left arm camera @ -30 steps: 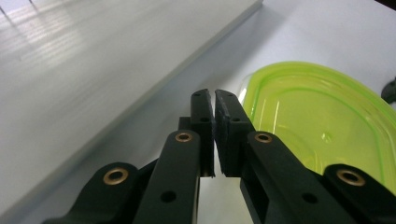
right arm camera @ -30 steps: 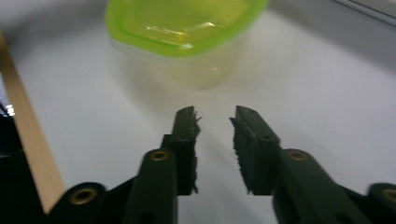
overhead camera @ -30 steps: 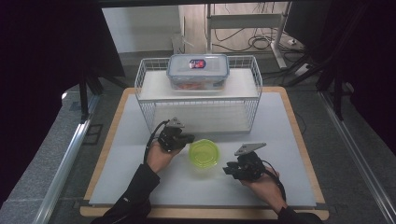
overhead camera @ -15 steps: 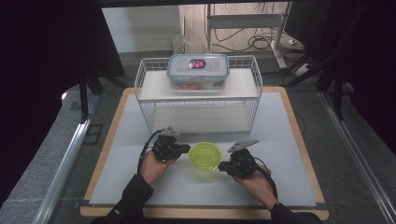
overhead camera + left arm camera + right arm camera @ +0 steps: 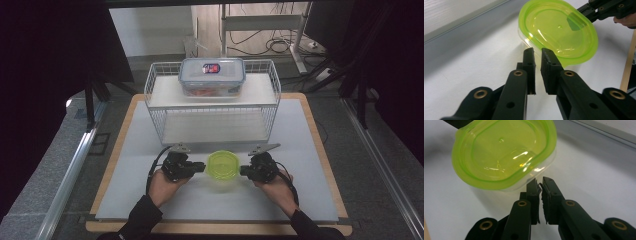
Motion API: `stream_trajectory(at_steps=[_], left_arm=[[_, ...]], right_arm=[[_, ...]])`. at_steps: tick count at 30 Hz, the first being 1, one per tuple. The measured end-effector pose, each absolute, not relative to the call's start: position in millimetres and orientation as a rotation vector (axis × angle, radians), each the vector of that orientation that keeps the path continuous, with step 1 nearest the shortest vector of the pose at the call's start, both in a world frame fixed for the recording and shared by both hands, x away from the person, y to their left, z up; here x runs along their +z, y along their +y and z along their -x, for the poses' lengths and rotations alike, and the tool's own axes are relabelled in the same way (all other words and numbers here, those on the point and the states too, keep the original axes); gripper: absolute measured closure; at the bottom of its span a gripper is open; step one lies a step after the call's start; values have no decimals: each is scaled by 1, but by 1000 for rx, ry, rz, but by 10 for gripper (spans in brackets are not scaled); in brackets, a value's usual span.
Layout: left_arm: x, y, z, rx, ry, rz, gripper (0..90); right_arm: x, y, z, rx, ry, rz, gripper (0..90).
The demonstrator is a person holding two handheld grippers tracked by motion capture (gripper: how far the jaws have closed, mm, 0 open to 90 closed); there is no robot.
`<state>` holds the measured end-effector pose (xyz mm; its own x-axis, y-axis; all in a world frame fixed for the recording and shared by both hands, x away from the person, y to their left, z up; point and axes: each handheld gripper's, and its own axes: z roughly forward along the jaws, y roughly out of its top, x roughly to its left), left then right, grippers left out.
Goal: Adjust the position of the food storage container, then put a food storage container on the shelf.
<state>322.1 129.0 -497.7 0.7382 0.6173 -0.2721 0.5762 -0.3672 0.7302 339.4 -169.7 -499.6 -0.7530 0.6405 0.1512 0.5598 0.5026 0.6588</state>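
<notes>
**Both grippers closing in on the green-lidded tub**

The small clear tub with the green lid (image 5: 223,166) sits on the white counter (image 5: 310,200), just in front of the wire rack (image 5: 212,102) that carries a larger lidded box (image 5: 212,76) on its upper shelf. The left gripper (image 5: 201,168) lies just left of the tub, the right gripper (image 5: 243,171) just right of it, both pointing inward at its sides.

In the left gripper view the fingers (image 5: 550,65) stand nearly together with only a thin slit between them, their tips at the lid's rim and nothing clamped. In the right gripper view the fingers (image 5: 548,188) are likewise almost together, tips just short of the tub's clear wall.

This looks like the approach before a two-sided lift or squeeze. The next move probably calls for pressing both tips evenly against opposite sides of the tub, or pinching the lid's lip, so the light tub does not skid or tip.
</notes>
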Motion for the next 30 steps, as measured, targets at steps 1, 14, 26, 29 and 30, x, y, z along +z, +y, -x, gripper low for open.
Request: stream_trajectory(at_steps=[1, 14, 26, 29, 30], left_arm=[[-497, 131, -320, 77, 906, -2056, 807], [-495, 158, -275, 354, 887, -2016, 323], [-501, 163, -248, 465, 861, -2025, 114], [-502, 166, -246, 461, 871, -2013, 93], [-502, 168, -245, 461, 874, -2012, 91]], right_arm=[[-499, -171, -339, 1083, 2621, -1046, 822], [-488, -200, -337, 1176, 2612, -1076, 571], [-485, -207, -329, 1200, 2592, -1099, 376], [-483, -206, -327, 1200, 2578, -1103, 365], [-483, -205, -327, 1206, 2571, -1111, 365]])
